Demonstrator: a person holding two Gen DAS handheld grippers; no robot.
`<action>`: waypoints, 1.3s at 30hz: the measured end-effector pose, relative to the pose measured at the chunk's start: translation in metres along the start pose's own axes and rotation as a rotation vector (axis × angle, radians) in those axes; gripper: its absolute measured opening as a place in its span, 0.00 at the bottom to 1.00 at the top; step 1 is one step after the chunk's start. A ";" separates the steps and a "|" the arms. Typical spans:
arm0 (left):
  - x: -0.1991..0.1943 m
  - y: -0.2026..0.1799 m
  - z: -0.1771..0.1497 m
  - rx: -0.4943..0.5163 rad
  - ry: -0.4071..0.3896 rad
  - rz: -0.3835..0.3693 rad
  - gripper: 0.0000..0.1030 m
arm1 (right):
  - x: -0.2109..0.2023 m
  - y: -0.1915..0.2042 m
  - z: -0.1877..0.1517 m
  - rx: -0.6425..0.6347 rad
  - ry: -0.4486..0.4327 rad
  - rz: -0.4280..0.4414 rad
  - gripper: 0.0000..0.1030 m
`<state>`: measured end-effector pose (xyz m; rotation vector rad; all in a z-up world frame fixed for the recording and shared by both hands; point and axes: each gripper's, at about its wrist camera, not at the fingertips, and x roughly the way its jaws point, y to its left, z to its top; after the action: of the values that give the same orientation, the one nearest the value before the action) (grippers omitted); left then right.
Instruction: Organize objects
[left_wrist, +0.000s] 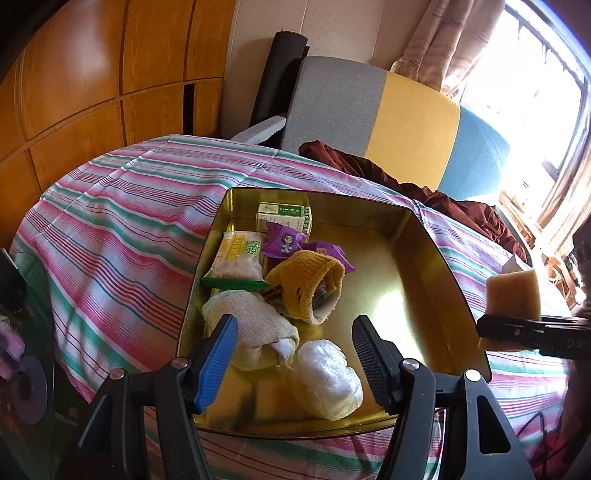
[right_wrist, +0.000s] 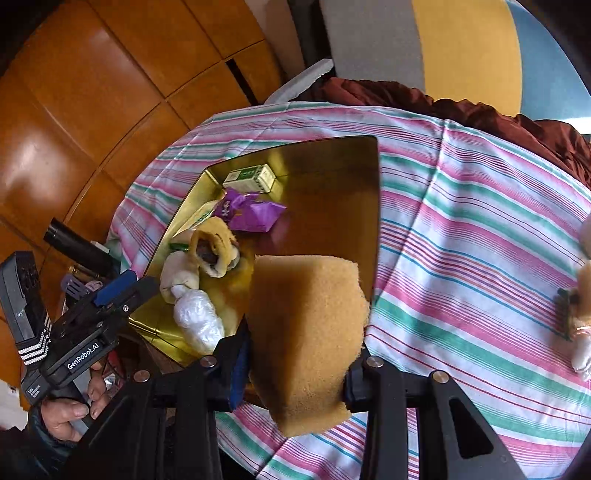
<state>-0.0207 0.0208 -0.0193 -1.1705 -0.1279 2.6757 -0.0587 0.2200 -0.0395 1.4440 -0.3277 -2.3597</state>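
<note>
A yellow sponge (right_wrist: 306, 339) is being pinched between the two fingers of the right gripper (right_wrist: 295, 380), squeezed at its lower half, with most of its bulk standing up beyond the fingertips. Just past the sponge and slightly to its left, the near right rim of a shallow gold tin (right_wrist: 375, 221) is being shown, resting on a striped cloth (right_wrist: 461, 240).

The left gripper (left_wrist: 295, 354) is being held over the near end of the tin, its fingers spread and nothing pinched between them. Directly between and just beyond those fingertips, a clear plastic bundle (left_wrist: 328, 376) and a rolled white cloth (left_wrist: 251, 328) are lying on the tin floor. Farther ahead, a yellow knitted item (left_wrist: 306, 284) is seen, then a green-and-white snack packet (left_wrist: 238, 264), purple sweet wrappers (left_wrist: 286, 242), and, at the far wall, a small green-and-white box (left_wrist: 284, 218). All of these are crowded to the left of the fingers; the tin floor to the right is bare and shiny.

Judging from this, the carrying step is in hand: the sponge is being brought toward the tin. The next move would call for the sponge to be lowered over the bare right side and only then released, clear of the rim.
</note>
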 end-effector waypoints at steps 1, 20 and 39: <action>-0.001 0.003 0.001 -0.007 -0.003 0.005 0.63 | 0.005 0.005 0.001 -0.010 0.011 0.007 0.37; -0.004 0.042 -0.001 -0.077 -0.008 0.064 0.63 | 0.074 0.047 -0.005 -0.095 0.184 0.062 0.45; -0.008 0.031 0.001 -0.038 -0.022 0.079 0.66 | 0.041 0.031 -0.008 -0.068 0.058 -0.019 0.57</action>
<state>-0.0211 -0.0117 -0.0178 -1.1808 -0.1401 2.7673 -0.0632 0.1752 -0.0650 1.4869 -0.2174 -2.3157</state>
